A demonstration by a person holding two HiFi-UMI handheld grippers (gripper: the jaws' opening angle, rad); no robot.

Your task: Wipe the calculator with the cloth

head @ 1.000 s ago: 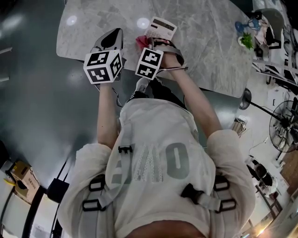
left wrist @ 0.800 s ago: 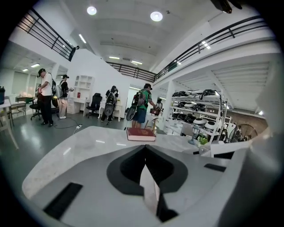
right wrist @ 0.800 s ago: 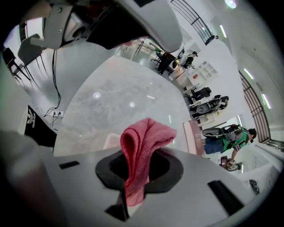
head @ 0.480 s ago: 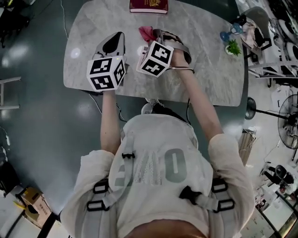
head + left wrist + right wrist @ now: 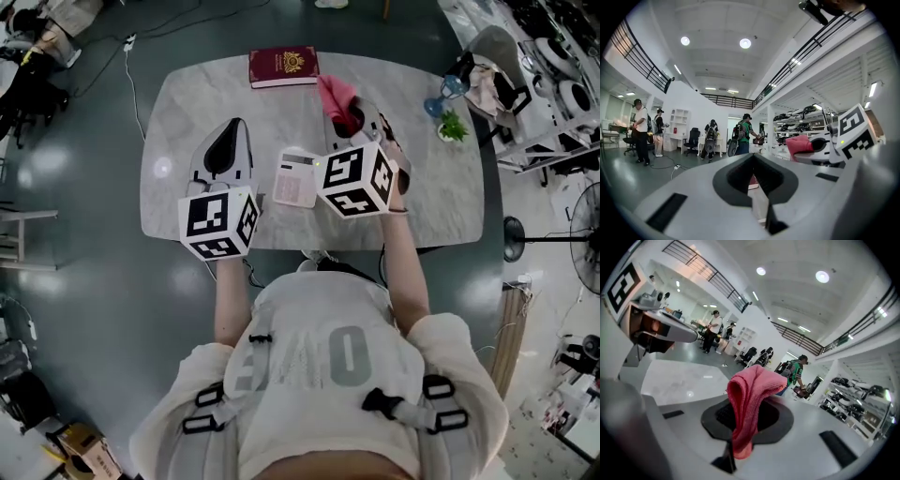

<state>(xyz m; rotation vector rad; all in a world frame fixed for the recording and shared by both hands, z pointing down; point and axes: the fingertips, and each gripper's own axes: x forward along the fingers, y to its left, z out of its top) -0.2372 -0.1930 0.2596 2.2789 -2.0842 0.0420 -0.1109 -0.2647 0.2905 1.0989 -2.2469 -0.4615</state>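
The calculator [image 5: 298, 178] is lying flat on the surface [image 5: 187, 112], long axis running away from the person [image 5: 323, 375], lettering illegible. The right tongs [image 5: 743, 418] are pinching the cloth [image 5: 752, 385]; the left tongs [image 5: 757, 180] are sitting pressed together.

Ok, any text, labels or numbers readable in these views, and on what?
"O": large pale letter on the person's light sweatshirt; neighbouring letters unclear.
Dark red booklet: gold cover print too small to read.
White calculator: key labels too small to read.
Black-and-white marker cubes: patterns only, no words.
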